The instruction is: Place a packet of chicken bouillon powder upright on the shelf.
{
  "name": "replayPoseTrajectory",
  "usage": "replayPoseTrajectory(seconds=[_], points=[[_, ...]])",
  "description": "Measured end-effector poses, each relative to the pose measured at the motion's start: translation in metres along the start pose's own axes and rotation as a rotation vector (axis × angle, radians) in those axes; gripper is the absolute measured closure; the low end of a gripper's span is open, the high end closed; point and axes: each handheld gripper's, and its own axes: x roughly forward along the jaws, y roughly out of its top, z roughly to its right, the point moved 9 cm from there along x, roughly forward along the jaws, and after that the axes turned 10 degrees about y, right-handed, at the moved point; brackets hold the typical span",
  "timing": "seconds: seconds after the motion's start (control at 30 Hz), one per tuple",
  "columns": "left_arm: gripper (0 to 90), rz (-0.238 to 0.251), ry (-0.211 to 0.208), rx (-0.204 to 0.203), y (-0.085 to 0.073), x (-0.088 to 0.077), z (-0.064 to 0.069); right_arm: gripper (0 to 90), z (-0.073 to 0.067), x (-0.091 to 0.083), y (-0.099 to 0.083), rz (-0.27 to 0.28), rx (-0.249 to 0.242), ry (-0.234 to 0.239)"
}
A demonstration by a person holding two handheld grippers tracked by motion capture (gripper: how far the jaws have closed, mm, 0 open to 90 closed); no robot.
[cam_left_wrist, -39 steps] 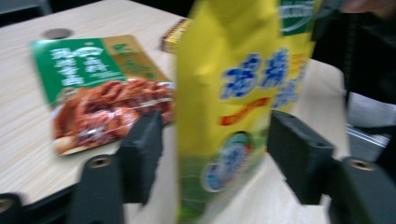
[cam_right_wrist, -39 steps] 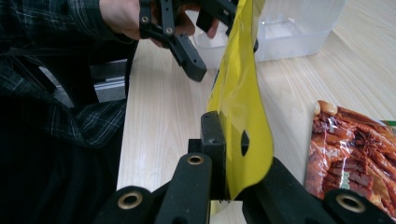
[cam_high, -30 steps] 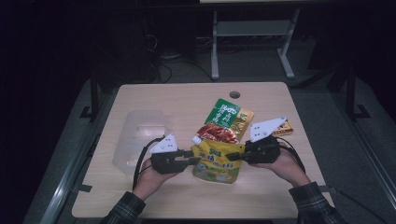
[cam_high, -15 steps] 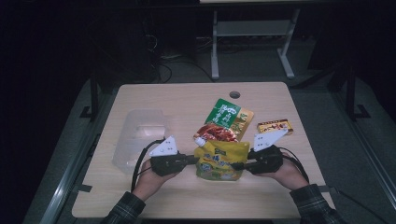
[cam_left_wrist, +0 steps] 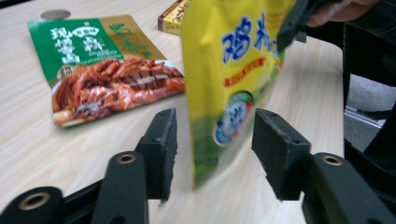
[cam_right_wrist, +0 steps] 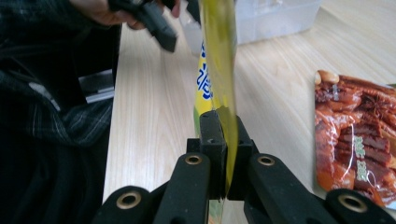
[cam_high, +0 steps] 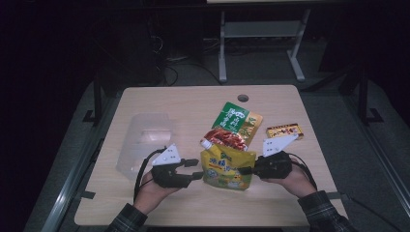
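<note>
A yellow snack pouch [cam_high: 227, 166] stands upright near the table's front edge, between my two grippers. My right gripper [cam_high: 244, 170] is shut on its right edge, and in the right gripper view [cam_right_wrist: 224, 140] the black pads pinch the thin yellow film [cam_right_wrist: 219, 56]. My left gripper [cam_high: 196, 169] is at the pouch's left edge. Its jaws have just been opening. In the left gripper view [cam_left_wrist: 212, 151] the pouch's edge [cam_left_wrist: 233, 70] hangs between the pads [cam_left_wrist: 163, 144] without touching them.
A red meat pouch [cam_high: 226, 137] lies on a green pouch [cam_high: 237, 118] just behind the yellow one. A small yellow-brown box [cam_high: 285, 130] lies at the right. A clear plastic container [cam_high: 145, 140] stands at the left. A round cable hole [cam_high: 243, 98] sits near the wooden table's [cam_high: 169, 104] far edge.
Both hands brought the yellow pouch slightly toward the front edge. The left gripper's jaws, earlier closed on the pouch's left edge, now stand apart from it.
</note>
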Motion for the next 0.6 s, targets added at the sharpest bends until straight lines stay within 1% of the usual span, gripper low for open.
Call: replayPoseTrajectory(seconds=[0.07, 0.1, 0.13, 0.17, 0.2, 0.27, 0.33, 0.37, 0.4, 0.43, 0.47, 0.5, 0.53, 0.6], points=[[48.5, -0.004, 0.001, 0.005, -0.003, -0.005, 0.003, 89.5, -0.001, 0.0, 0.001, 0.01, 0.005, 0.002], [46.6, -0.008, 0.005, -0.001, -0.005, -0.008, 0.004, 89.6, -0.001, 0.0, 0.004, 0.022, 0.006, 0.002], [42.8, -0.013, 0.009, -0.003, -0.008, -0.01, 0.005, 89.7, -0.001, 0.0, 0.007, 0.033, 0.019, -0.006], [42.8, -0.018, 0.015, -0.007, -0.011, -0.013, 0.005, 89.7, -0.001, 0.0, 0.007, 0.033, 0.019, -0.006], [40.7, -0.02, 0.02, -0.009, -0.013, -0.015, 0.005, 89.8, -0.001, 0.001, 0.01, 0.04, 0.023, -0.014], [39.3, -0.03, 0.024, -0.024, -0.019, -0.021, 0.007, 89.8, -0.001, 0.002, 0.011, 0.042, 0.028, -0.019], [37.2, -0.044, 0.031, -0.027, -0.025, -0.024, 0.008, 89.9, 0.0, 0.004, 0.014, 0.051, 0.037, -0.031], [36.1, -0.048, 0.04, -0.038, -0.029, -0.028, 0.009, 89.9, 0.001, 0.007, 0.017, 0.057, 0.046, -0.052], [35.5, -0.05, 0.043, -0.043, -0.032, -0.031, 0.01, 90.0, 0.001, 0.008, 0.018, 0.059, 0.051, -0.06], [35.1, -0.05, 0.043, -0.043, -0.032, -0.031, 0.01, 90.0, 0.001, 0.01, 0.02, 0.063, 0.052, -0.07], [35.1, -0.051, 0.049, -0.05, -0.035, -0.034, 0.01, 90.0, 0.001, 0.01, 0.02, 0.063, 0.052, -0.07], [33.9, -0.055, 0.051, -0.056, -0.038, -0.036, 0.011, 90.0, 0.0, 0.014, 0.025, 0.069, 0.055, -0.095], [33.9, -0.056, 0.055, -0.058, -0.039, -0.038, 0.011, 90.0, 0.0, 0.014, 0.025, 0.069, 0.055, -0.095], [32.9, -0.058, 0.064, -0.072, -0.045, -0.044, 0.01, 90.0, 0.0, 0.017, 0.03, 0.073, 0.054, -0.112]])
